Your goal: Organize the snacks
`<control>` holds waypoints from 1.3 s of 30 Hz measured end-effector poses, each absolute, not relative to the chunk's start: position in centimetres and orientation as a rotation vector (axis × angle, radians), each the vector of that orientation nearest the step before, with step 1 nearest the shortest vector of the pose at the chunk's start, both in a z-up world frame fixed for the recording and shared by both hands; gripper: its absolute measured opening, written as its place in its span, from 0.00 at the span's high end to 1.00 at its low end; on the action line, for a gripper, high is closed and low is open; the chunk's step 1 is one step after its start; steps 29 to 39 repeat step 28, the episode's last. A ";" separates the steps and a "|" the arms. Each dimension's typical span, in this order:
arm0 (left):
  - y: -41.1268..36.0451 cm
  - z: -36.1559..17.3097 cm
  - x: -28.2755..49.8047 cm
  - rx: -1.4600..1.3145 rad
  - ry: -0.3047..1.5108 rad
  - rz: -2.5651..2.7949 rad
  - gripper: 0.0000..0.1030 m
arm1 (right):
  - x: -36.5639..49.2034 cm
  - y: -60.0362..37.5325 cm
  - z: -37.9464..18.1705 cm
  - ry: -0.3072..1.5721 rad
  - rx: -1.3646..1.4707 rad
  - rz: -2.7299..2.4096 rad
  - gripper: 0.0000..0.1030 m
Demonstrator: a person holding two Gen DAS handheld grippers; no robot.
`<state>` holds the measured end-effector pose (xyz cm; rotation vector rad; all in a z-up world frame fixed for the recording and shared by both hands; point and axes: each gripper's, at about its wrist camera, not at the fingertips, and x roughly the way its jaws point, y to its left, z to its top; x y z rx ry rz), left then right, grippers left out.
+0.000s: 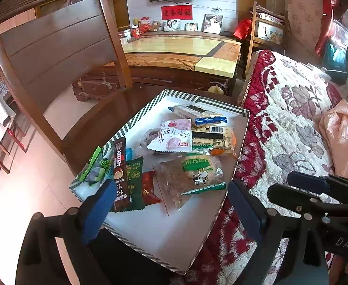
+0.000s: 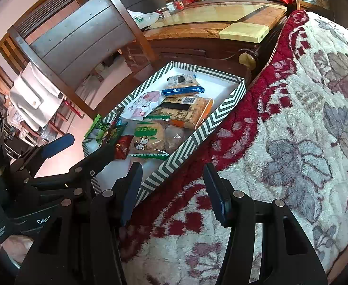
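A white box with a green-striped rim [image 1: 135, 116] holds several snacks: a Nescafe stick [image 1: 120, 166], a green packet [image 1: 134, 178], a clear-wrapped cake with a cow label [image 1: 197, 171], a pink-white pouch [image 1: 174, 135] and cracker packs [image 1: 213, 137]. My left gripper [image 1: 171, 204] hovers above the box's near half, open wide, with nothing between its blue pads. My right gripper [image 2: 175, 190] is open and empty over the blanket, just right of the box's striped side wall [image 2: 190, 142]. The cow-label cake [image 2: 147, 140] lies just inside that wall.
The box rests on a dark wooden surface [image 1: 116, 109]. A red and white floral blanket [image 2: 292, 118] spreads to the right. A wooden chair [image 1: 55, 47] stands at the left, and a marble-topped table [image 1: 185, 52] stands behind. A pink cloth [image 1: 340, 137] lies on the blanket.
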<state>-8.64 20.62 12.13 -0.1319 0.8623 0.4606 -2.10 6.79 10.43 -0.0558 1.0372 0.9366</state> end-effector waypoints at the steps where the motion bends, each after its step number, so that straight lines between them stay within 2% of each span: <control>1: 20.5 12.1 -8.6 -0.127 0.862 0.460 0.07 | -2.1 6.8 10.4 1.036 -0.054 0.935 0.48; 39: 19.8 12.4 -8.8 -0.089 0.830 0.460 0.05 | -2.2 6.6 10.1 1.059 -0.066 0.931 0.48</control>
